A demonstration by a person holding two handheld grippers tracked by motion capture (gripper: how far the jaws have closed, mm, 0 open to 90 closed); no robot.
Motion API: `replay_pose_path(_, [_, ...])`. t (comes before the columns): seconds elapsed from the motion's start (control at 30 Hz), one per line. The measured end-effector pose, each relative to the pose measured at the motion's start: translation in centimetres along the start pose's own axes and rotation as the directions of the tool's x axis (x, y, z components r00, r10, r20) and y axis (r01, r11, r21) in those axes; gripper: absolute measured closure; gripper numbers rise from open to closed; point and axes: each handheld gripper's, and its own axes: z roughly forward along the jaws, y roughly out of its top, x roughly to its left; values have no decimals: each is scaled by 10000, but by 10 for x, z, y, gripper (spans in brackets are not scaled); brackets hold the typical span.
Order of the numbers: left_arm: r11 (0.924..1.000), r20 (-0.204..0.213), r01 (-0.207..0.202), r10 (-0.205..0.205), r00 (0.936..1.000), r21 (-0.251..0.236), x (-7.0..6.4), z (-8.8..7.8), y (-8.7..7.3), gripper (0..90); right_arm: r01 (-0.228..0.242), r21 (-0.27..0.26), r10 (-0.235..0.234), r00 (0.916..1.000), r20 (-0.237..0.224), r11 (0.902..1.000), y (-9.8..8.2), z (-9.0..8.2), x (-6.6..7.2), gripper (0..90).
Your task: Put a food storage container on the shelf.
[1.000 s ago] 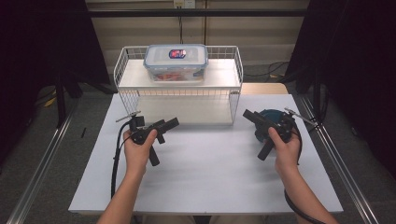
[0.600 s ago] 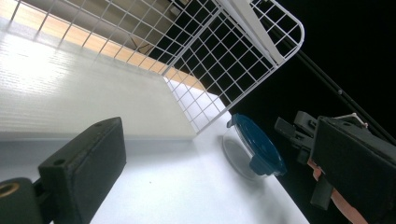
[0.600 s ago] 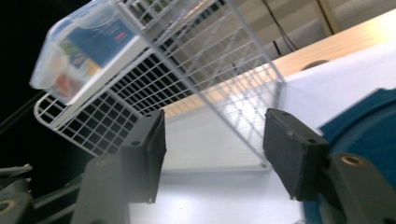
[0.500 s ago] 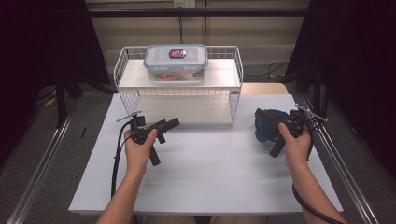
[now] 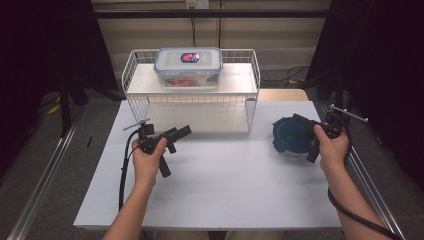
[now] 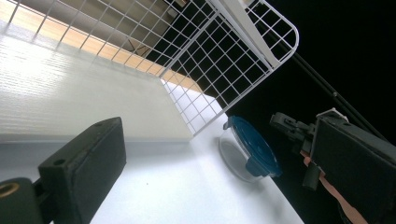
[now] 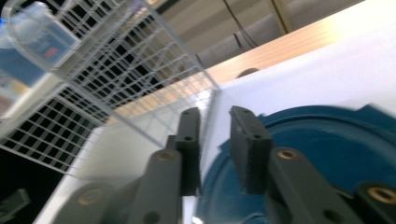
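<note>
A round clear container with a dark blue lid [image 5: 291,138] stands on the white table at the right. My right gripper [image 5: 303,124] hovers at its right rim, pointing left over the lid. In the right gripper view the blue lid [image 7: 327,154] lies behind the jaws. Those jaws have just been closing; my right gripper [image 7: 215,120] is open by a narrow gap with nothing between the pads. My left gripper [image 5: 178,138] rests left of centre, open wide and empty. In the left gripper view [image 6: 217,137] the container [image 6: 247,149] sits between its far-apart jaws in the distance.
A white wire rack [image 5: 192,100] stands at the back of the table [image 5: 225,190], with a rectangular lidded box [image 5: 188,66] on its top shelf. The rack's right end [image 6: 219,79] is close to the round container. Dark curtains and floor rails flank the table.
My right hand has slid to the right, uncovering most of the blue lid, and its jaws have narrowed. The container and my left hand have stayed put.
</note>
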Motion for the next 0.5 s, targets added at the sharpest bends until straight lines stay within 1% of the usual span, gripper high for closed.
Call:
replay_pose_path(0.03, [9999,-43,-100,100,9999,5,1,-1,1,34,-70,72,70,10000,3,9999,2,1,-3,776])
replay_pose_path(0.07, [9999,-91,-140,141,9999,12,1,-1,1,34,-284,138,284,9996,-28,9995,3,2,-5,790])
replay_pose_path(0.1, [10000,-118,-84,84,9999,-9,0,-1,1,34,-314,193,314,9995,-5,9993,4,3,-7,812])
replay_pose_path(0.13, [10000,-88,-17,17,10000,-55,-1,-1,1,34,-259,284,255,9996,134,9993,6,4,-11,844])
replay_pose_path(0.17, [10000,-41,-11,10,10000,-51,0,-2,1,34,-262,417,254,9995,212,9988,7,5,-13,856])
replay_pose_path(0.2, [10000,-48,-15,15,10000,-45,0,-2,1,34,-247,425,235,9993,282,9988,8,5,-16,868])
replay_pose_path(0.23, [10000,-52,-83,83,10000,-31,0,-2,1,34,-276,471,259,9990,355,9985,9,6,-19,883])
replay_pose_path(0.27, [9999,-73,-121,121,9999,-32,1,-2,2,34,-163,493,140,9988,467,9986,11,7,-21,900])
replay_pose_path(0.3, [9999,-57,-72,72,10000,-83,1,-2,2,34,-99,518,74,9988,485,9986,12,7,-24,900])
replay_pose_path(0.33, [10000,-16,-19,19,10000,-75,1,-2,2,34,-202,534,176,9987,488,9984,14,7,-26,900])
replay_pose_path(0.37, [9999,-33,-119,119,9999,-57,2,-3,2,34,-251,551,219,9981,580,9982,16,7,-28,900])
replay_pose_path(0.4, [9999,-113,-93,92,9999,-59,2,-3,2,34,-226,548,192,9978,631,9982,18,7,-30,900])
replay_pose_path(0.43, [10000,-113,7,-7,9999,-52,2,-3,2,34,-238,564,202,9978,635,9981,21,7,-32,900])
replay_pose_path(0.5, [10000,-78,0,-1,10000,-87,2,-3,2,34,-345,605,301,9969,723,9976,25,8,-35,900])
